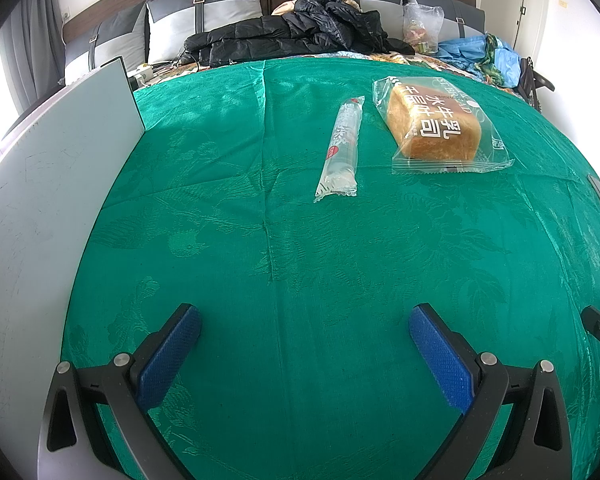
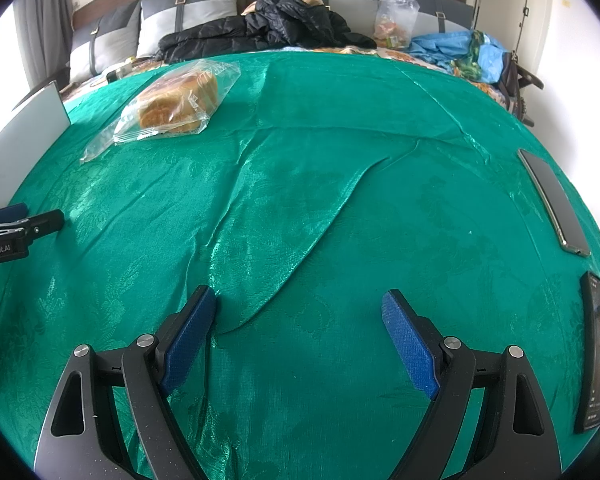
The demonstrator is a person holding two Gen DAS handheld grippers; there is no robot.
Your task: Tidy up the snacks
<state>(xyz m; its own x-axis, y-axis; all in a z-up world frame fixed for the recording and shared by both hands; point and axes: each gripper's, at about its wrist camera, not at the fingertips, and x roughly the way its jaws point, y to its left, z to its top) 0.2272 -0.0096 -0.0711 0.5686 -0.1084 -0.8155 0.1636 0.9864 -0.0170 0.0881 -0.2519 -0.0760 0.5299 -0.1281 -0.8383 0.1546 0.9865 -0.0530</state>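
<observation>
A loaf of bread in a clear bag [image 1: 436, 126] lies on the green cloth [image 1: 300, 240] at the far right of the left wrist view; it also shows far left in the right wrist view [image 2: 178, 100]. A long clear-wrapped snack stick [image 1: 340, 148] lies just left of the loaf. My left gripper [image 1: 305, 320] is open and empty, well short of both snacks. My right gripper [image 2: 299, 304] is open and empty over bare cloth, to the right of the loaf. The left gripper's tip shows at the left edge of the right wrist view [image 2: 16, 224].
A grey-white board [image 1: 40, 200] stands along the left edge of the cloth. Two phones [image 2: 556, 200] [image 2: 596, 352] lie at the right edge. Behind are pillows, a black jacket [image 1: 292, 36], a clear bag of snacks [image 1: 422, 28] and blue fabric [image 1: 480, 54]. The cloth has raised folds [image 2: 320, 220].
</observation>
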